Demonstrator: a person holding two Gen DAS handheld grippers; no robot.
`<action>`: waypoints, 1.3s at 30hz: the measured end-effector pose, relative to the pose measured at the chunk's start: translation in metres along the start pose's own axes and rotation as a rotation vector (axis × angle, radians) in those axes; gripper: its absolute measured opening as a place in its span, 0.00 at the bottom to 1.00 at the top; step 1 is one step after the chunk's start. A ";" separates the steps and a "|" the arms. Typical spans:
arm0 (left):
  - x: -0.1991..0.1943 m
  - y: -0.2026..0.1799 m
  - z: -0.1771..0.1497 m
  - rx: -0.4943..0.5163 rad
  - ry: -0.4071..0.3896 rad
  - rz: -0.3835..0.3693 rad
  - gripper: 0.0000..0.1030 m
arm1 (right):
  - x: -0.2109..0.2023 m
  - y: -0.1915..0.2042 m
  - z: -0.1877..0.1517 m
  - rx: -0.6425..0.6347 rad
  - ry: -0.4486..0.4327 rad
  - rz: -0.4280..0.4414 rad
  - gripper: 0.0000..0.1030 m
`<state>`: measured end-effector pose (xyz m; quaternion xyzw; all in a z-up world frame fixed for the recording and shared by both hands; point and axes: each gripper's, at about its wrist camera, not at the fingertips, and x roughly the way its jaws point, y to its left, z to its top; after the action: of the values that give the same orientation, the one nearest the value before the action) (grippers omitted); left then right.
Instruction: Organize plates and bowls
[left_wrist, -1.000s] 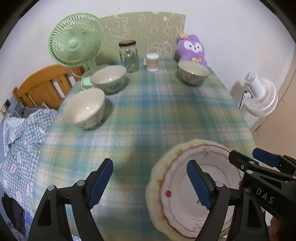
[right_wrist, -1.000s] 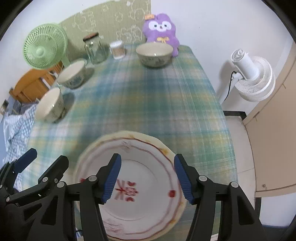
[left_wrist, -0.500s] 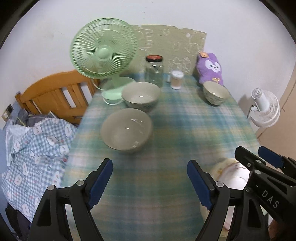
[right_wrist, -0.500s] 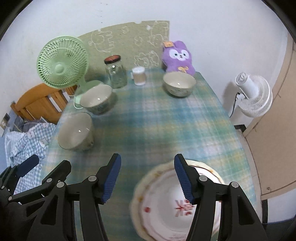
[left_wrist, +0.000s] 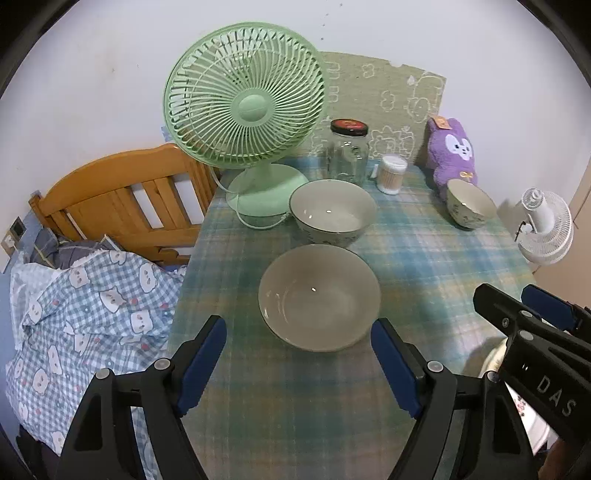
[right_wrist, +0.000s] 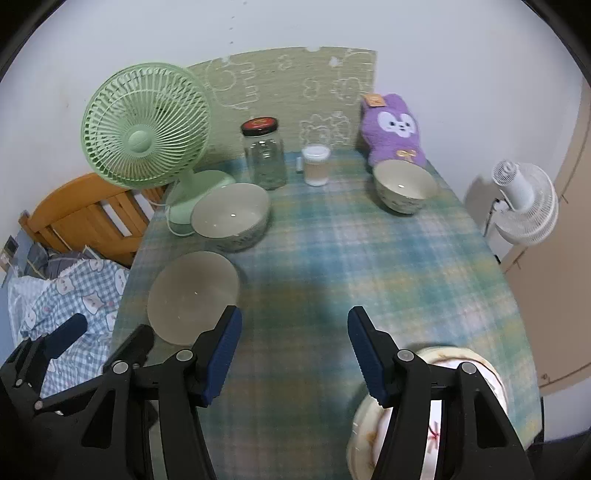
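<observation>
Three cream bowls stand on the plaid tablecloth (left_wrist: 424, 258). The near bowl (left_wrist: 319, 299) (right_wrist: 194, 295) lies just ahead of my left gripper (left_wrist: 297, 339), which is open with nothing between its blue pads. A second bowl (left_wrist: 332, 214) (right_wrist: 231, 214) sits behind it by the green fan, and a smaller one (left_wrist: 471, 208) (right_wrist: 404, 186) stands at the far right by the plush. My right gripper (right_wrist: 294, 321) is open over bare cloth. A red-patterned plate (right_wrist: 476, 360) (left_wrist: 493, 360) lies at the table's near right, partly hidden under the right gripper's finger.
A green fan (left_wrist: 243, 107), a glass jar (left_wrist: 347, 155), a small container (left_wrist: 391, 173) and a purple plush (left_wrist: 452, 147) line the table's back. A bed with a checked blanket (left_wrist: 85, 306) and a wooden headboard (left_wrist: 122, 195) is on the left. A white fan (left_wrist: 546, 229) stands on the right.
Both grippers have swung left, away from the plate, which slid to the lower right of both views. The near bowl now sits right in front of the left gripper.
</observation>
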<state>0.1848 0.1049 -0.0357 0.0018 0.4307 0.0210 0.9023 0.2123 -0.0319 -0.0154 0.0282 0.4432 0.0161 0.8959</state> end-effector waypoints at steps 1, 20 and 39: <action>0.007 0.002 0.002 0.003 -0.001 -0.004 0.78 | 0.004 0.005 0.002 -0.006 0.001 0.000 0.62; 0.110 0.040 0.013 -0.060 0.070 0.019 0.43 | 0.118 0.062 0.020 -0.037 0.062 -0.027 0.43; 0.135 0.036 0.011 -0.036 0.127 -0.038 0.16 | 0.148 0.074 0.019 -0.053 0.121 -0.070 0.19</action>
<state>0.2772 0.1463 -0.1330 -0.0238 0.4865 0.0118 0.8733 0.3170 0.0493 -0.1161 -0.0119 0.4967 -0.0017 0.8678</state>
